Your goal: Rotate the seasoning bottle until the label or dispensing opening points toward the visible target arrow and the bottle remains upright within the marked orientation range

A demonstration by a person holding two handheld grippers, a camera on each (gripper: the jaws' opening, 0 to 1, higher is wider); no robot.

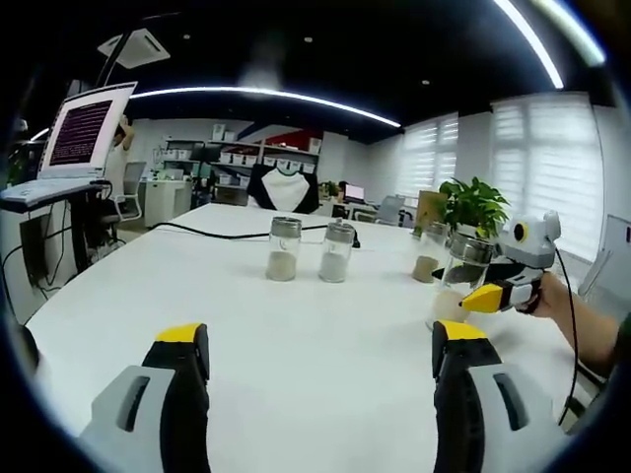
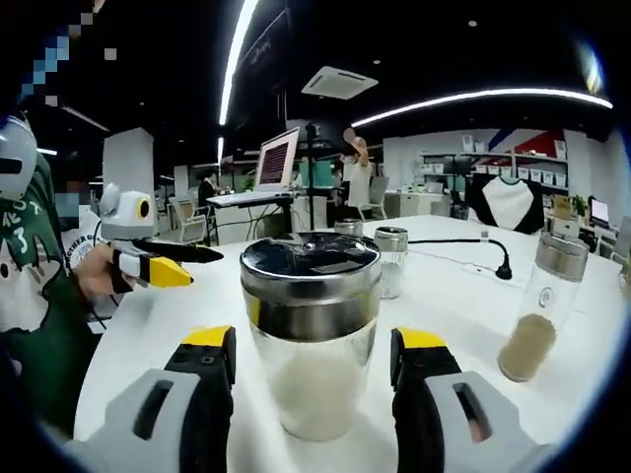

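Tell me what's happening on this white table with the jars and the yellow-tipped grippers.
A person is working with a hand-held gripper in each hand. The right hand-held gripper has its open jaws on either side of a seasoning bottle with a steel lid, not yet clamped. The left hand-held gripper hangs open over bare table. Three more jars stand upright, two of them side by side.

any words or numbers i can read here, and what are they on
"3": on the green shirt of the person at the edge of the right gripper view; the marks above it are too blurred to read.
Laptop screen: rows of text, too small to read.
Nearest jar between the right tongs: no readable label.
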